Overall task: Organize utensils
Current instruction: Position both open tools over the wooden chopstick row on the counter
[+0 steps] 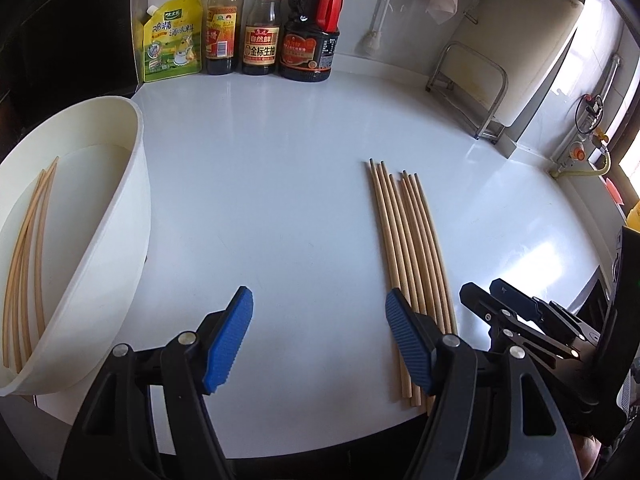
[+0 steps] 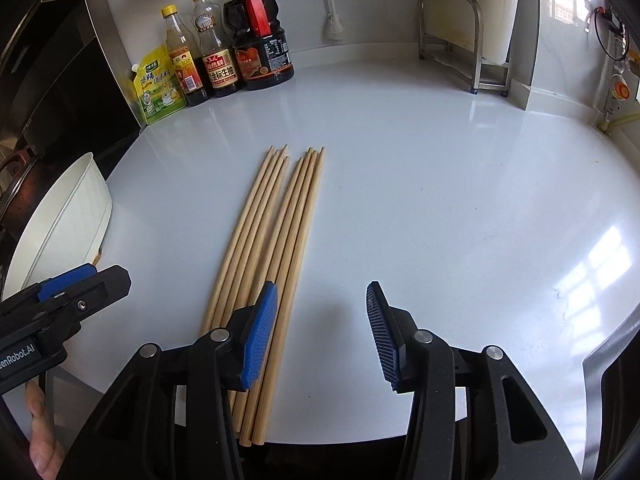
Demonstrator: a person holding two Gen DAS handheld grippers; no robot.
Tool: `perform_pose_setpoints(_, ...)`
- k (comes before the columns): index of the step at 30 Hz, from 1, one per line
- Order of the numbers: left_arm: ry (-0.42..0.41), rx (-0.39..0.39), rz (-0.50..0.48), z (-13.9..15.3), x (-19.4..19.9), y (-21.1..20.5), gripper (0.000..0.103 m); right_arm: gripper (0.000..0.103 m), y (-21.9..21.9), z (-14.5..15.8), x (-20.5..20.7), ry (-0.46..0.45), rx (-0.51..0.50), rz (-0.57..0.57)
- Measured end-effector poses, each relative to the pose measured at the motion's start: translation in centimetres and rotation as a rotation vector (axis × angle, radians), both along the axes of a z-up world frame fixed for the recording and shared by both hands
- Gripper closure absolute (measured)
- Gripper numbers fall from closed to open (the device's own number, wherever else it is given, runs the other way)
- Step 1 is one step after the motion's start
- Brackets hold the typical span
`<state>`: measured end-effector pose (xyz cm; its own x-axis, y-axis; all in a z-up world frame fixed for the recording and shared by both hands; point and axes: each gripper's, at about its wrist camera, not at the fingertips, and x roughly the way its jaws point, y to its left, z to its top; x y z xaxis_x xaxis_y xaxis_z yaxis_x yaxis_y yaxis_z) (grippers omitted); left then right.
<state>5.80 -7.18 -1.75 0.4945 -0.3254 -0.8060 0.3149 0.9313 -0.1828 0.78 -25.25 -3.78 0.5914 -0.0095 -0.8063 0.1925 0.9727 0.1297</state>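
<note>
Several wooden chopsticks lie side by side on the white counter, pointing away from me. My left gripper hovers open just left of their near ends; its right pad overlaps them in view and nothing sits between its jaws. A white tub at the left holds several more chopsticks. In the right wrist view my right gripper is open just right of the same chopsticks. Its left pad hangs over the rightmost sticks, and only bare counter lies between its jaws.
Three sauce bottles and a yellow seasoning pouch stand along the back wall. A metal rack with a white cutting board stands at the back right. The counter's front edge runs just under the grippers.
</note>
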Motion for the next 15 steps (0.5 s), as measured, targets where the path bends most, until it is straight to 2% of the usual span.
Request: perform_pose_setpoints(15,0.032,0.005,0.006,-1.12,0.87,0.04,0.035,0.058,0.36,-0.94,1.12,0.03,-0.047,-0.006)
